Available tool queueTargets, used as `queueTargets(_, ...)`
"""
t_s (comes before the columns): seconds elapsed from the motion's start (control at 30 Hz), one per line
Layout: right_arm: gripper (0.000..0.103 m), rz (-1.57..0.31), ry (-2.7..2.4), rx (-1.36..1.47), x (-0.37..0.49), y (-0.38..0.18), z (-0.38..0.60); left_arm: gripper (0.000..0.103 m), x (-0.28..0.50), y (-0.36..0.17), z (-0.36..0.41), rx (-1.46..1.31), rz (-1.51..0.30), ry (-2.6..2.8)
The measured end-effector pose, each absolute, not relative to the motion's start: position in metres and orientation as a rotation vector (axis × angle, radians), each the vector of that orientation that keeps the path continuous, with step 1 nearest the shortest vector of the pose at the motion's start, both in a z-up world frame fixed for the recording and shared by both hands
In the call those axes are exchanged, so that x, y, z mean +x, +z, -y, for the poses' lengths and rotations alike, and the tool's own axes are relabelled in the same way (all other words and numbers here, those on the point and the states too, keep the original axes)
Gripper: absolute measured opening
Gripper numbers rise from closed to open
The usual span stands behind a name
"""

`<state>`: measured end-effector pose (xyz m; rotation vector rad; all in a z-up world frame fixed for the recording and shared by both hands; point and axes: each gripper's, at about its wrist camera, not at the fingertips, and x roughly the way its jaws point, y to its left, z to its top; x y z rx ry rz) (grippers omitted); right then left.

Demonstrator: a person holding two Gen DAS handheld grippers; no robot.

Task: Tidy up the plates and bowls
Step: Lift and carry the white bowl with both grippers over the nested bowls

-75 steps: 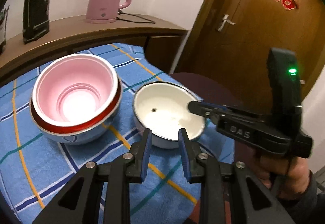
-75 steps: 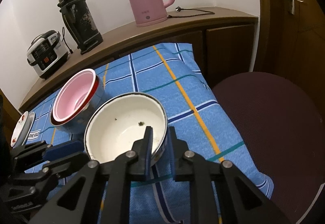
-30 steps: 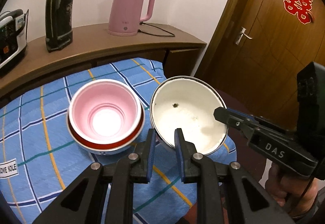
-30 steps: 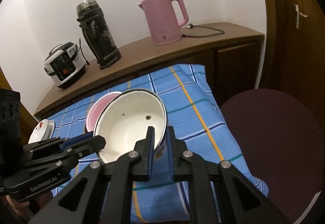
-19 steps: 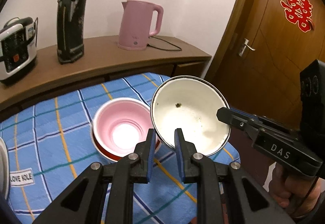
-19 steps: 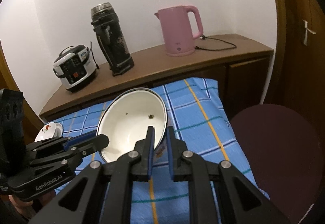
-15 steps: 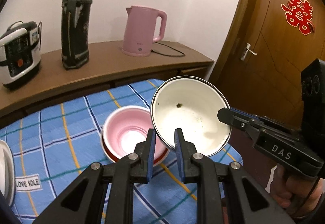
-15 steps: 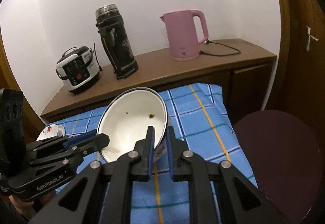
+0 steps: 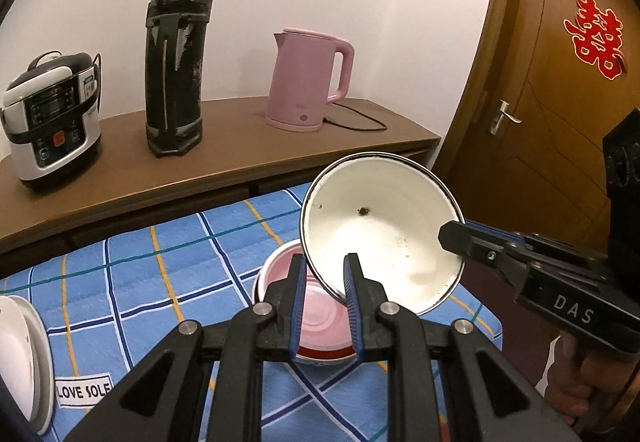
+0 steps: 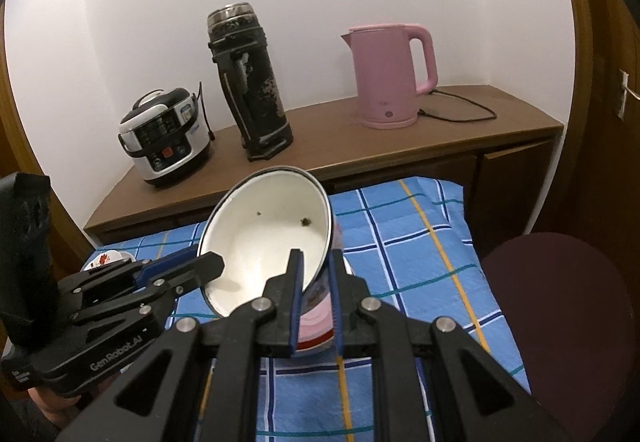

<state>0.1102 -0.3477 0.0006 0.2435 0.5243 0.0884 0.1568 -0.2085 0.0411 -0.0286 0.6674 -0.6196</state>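
Looking from the left wrist, the left gripper (image 9: 324, 296) is pinching the near rim of the white enamel bowl (image 9: 380, 238), while the right gripper (image 9: 450, 236) is clamping the opposite rim. Probably two grips are keeping the tilted bowl steady. It is hanging just above the pink bowl (image 9: 320, 316) on the blue checked cloth (image 9: 160, 274).

From the right wrist, the right gripper (image 10: 316, 296) is closed on the white enamel bowl's (image 10: 268, 238) rim, the left gripper (image 10: 210, 262) is biting the far edge. The pink bowl (image 10: 316, 326) is waiting underneath, likely for nesting.

pink bowl (image 9: 320, 306) directly beneath – cloth (image 9: 160, 266) leftward lies bare.
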Motion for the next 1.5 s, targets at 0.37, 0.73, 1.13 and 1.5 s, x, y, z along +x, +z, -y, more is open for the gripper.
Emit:
queueTargets(0.37,0.013,-0.558,0.072,0.232,0.127,-0.007,0.338,0.021,0.174,0.027,0.201,-0.03,-0.68,-0.628)
queueTargets(0.73,0.013,-0.576,0.072,0.229,0.135,-0.012,0.333,0.021,0.182,0.021,0.199,-0.037,-0.689,-0.626)
queueTargets(1.13,0.013,-0.599,0.07,0.233,0.14,-0.02,0.331,0.021,0.186,0.015,0.198,-0.035,-0.702,-0.631)
queueTargets(1.5,0.013,-0.621,0.061,0.24,0.145,-0.025,0.332,0.021,0.19,0.01,0.2,-0.028,-0.718,-0.643)
